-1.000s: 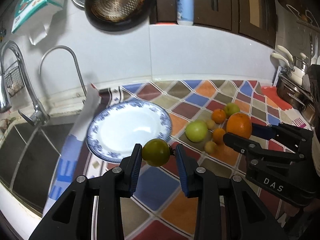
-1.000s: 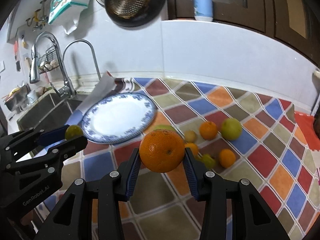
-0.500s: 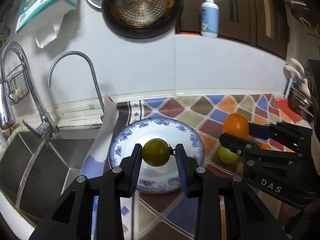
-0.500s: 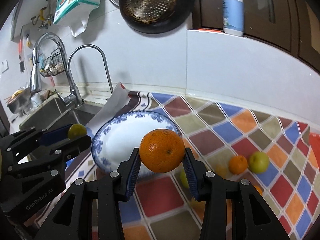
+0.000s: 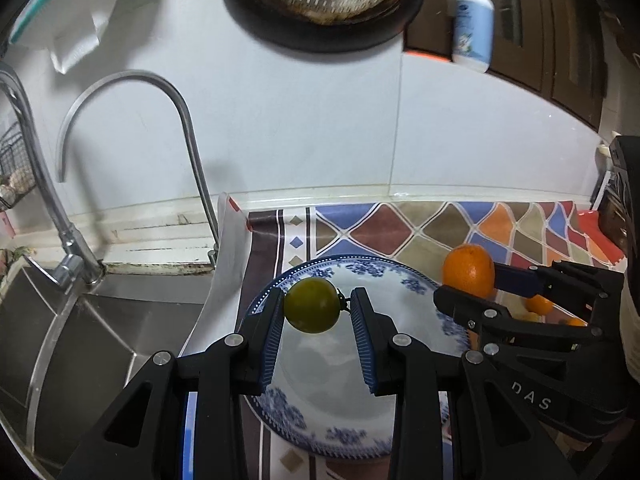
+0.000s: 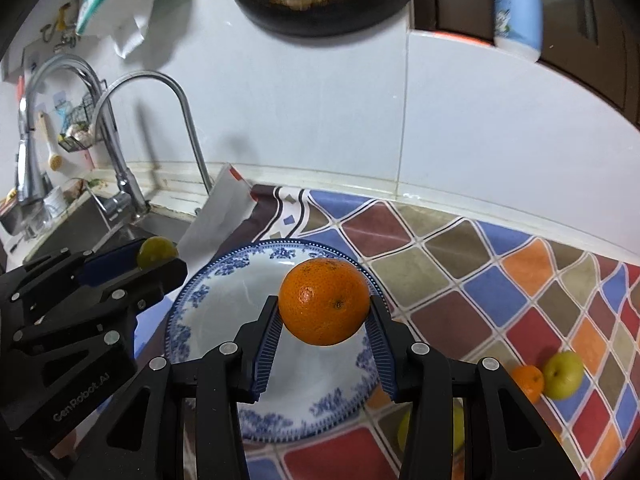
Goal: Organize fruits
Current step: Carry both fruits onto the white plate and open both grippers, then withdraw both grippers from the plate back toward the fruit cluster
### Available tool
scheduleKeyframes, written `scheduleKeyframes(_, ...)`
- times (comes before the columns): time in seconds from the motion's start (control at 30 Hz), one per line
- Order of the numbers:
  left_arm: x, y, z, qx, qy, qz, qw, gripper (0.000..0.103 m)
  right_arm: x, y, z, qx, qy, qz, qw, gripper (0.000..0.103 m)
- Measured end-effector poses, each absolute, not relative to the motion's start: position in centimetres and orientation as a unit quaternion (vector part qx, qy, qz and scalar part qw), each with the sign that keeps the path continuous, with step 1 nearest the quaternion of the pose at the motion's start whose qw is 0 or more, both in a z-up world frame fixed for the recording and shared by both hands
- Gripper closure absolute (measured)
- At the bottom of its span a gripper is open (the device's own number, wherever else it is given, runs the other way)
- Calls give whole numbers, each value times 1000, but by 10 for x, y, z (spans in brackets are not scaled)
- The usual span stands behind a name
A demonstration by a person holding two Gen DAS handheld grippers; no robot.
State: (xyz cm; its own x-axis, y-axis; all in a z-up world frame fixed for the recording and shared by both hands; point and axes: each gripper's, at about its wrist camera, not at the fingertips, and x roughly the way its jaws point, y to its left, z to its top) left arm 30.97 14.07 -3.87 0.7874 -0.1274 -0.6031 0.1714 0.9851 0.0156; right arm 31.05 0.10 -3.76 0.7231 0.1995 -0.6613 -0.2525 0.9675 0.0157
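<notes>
- Left gripper (image 5: pixel 316 310) has its jaws clamped on a small green fruit (image 5: pixel 312 305), pinched across the middle with the stem end poking toward the right pad. It hangs above the far-left part of the blue-and-white plate (image 5: pixel 400 284), not touching it.
- Right gripper (image 6: pixel 323 312) is clamped on a big orange (image 6: pixel 324 301), pads squeezing its widest part, which makes sense for something round that would otherwise roll out. It sits over the far-right side of the plate (image 6: pixel 200 308), still in the air as far as I can tell.
- The plate has nothing in it yet, so I'd say both fruits are about to be set down there, one on each side so the two grippers don't bump.
- Rest of the fruit is on the checkered mat (image 6: pixel 500 300) to the right: a small orange (image 6: pixel 528 382) touching a green apple (image 6: pixel 564 374), plus another yellowish-green one (image 6: pixel 404 428) mostly hidden behind the right gripper's finger.
- Sink (image 5: pixel 80 340) and tap (image 5: pixel 176 120) are right off the plate's left edge, so the green one wants a gentle drop near the middle or it might roll that way.
</notes>
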Motion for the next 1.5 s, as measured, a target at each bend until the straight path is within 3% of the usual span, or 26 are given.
scheduleKeyframes(0.4,368,137,-93,41,375,-96,921,69,363,7,-83,-23,420,106,901,59)
scheduleKeyframes(0.8,384,131,-117,57,399,-96,910,69,377,4,-99,-19,439,103,892,59)
scheduleKeyframes(1.07,373,140,-106,54,390,-64,917,46,377,4,-102,-21,443,106,890,57)
scheduleKeyframes(1.13,368,143,-101,50,386,-51,920,43,374,5,-99,-25,439,106,892,49)
scheduleKeyframes(1.3,350,150,-83,33,371,-33,927,38,360,2,-87,-31,423,103,900,40)
scheduleKeyframes(1.5,318,147,-53,25,340,-32,940,32,332,-5,-61,-35,386,99,917,39)
